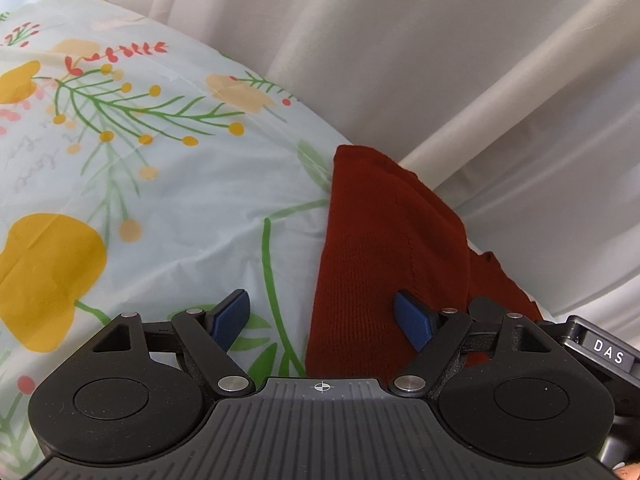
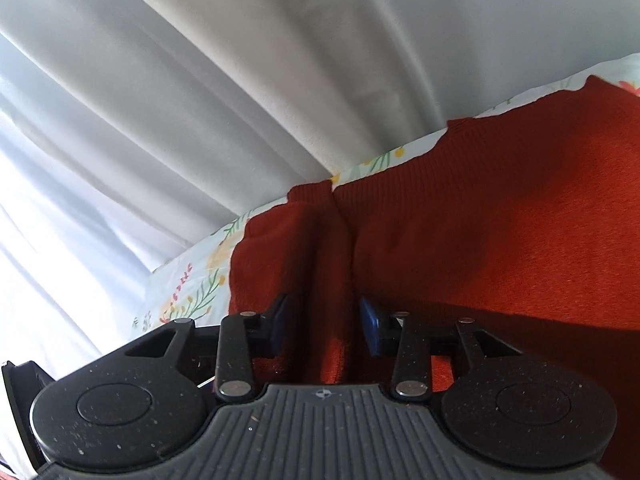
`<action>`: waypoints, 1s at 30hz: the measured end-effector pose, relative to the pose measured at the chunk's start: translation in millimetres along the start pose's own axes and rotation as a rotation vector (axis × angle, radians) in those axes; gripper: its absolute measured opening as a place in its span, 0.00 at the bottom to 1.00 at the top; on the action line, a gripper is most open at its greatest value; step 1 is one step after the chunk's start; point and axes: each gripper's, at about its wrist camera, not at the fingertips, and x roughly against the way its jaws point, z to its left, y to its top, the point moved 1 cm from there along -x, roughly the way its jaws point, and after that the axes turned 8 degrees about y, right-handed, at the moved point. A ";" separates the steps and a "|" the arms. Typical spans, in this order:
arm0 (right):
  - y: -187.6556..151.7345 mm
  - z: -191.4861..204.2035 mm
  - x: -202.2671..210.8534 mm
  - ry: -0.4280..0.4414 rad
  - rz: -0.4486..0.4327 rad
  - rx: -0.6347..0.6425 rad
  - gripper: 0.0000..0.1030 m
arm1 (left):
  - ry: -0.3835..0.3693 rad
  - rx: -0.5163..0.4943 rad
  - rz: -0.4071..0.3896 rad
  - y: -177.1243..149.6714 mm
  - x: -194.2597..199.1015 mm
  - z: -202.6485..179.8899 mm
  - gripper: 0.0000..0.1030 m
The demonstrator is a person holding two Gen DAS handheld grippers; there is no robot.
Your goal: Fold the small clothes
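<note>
Left tongs (image 1: 322, 320) are released, blue pads (image 1: 414, 322) spread wide. The red sweater (image 1: 384, 248) lies on the flowered cloth (image 1: 168, 184) covering the bench, under the right-hand pad and running ahead and to the right of these tongs. The left-hand pad sits over bare cloth. We read that as straddling the sweater's edge so a close would catch it; no grip yet.

Right tongs (image 2: 324, 322) have a raised fold of the sweater (image 2: 480, 220) running between the pads (image 2: 370, 326). Pads look close on either side of that ridge, but we cannot tell whether they actually pinch it or just flank it. The ridge stands up right between the fingers, which suggests it's gathered there as the fold line. The rest of the sweater spreads flat ahead and right of these tongs; a cuffed end pokes out just ahead, left of the ridge.

White curtain (image 2: 200, 100) hangs beyond the bench's far edge in both views.

Our guess: the fold is early, one side gathered, the other edge about to be taken. Risk: soft knit slips out of a shallow pinch.
</note>
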 end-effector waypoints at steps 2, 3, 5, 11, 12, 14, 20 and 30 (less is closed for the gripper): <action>0.5 1.6 -5.4 0.039 0.019 -0.016 0.37 | 0.000 0.001 0.000 0.0 0.1 0.3 0.81; 2.0 2.6 -8.4 0.048 0.027 -0.026 0.36 | 0.000 0.001 0.001 0.0 0.1 0.2 0.81; 3.8 4.9 -15.6 0.061 0.046 -0.030 0.36 | 0.000 0.000 -0.001 -0.3 0.2 0.3 0.81; 4.2 13.8 -41.8 0.045 0.090 0.011 0.18 | 0.008 -0.002 0.002 -1.2 1.8 0.0 0.82; 1.9 17.8 -43.5 0.032 0.085 0.042 0.17 | 0.003 0.012 0.010 -0.7 3.7 1.3 0.81; -3.8 34.2 -41.9 -0.047 0.072 0.167 0.13 | -0.008 0.031 0.001 0.1 10.7 2.7 0.81; -2.0 71.6 4.3 -0.159 -0.051 0.409 0.11 | -0.052 -0.037 -0.025 -1.8 27.2 -14.8 0.82; -0.5 10.0 76.9 -0.372 -0.120 0.356 0.10 | -0.194 -0.183 0.124 -48.0 7.1 -65.1 0.82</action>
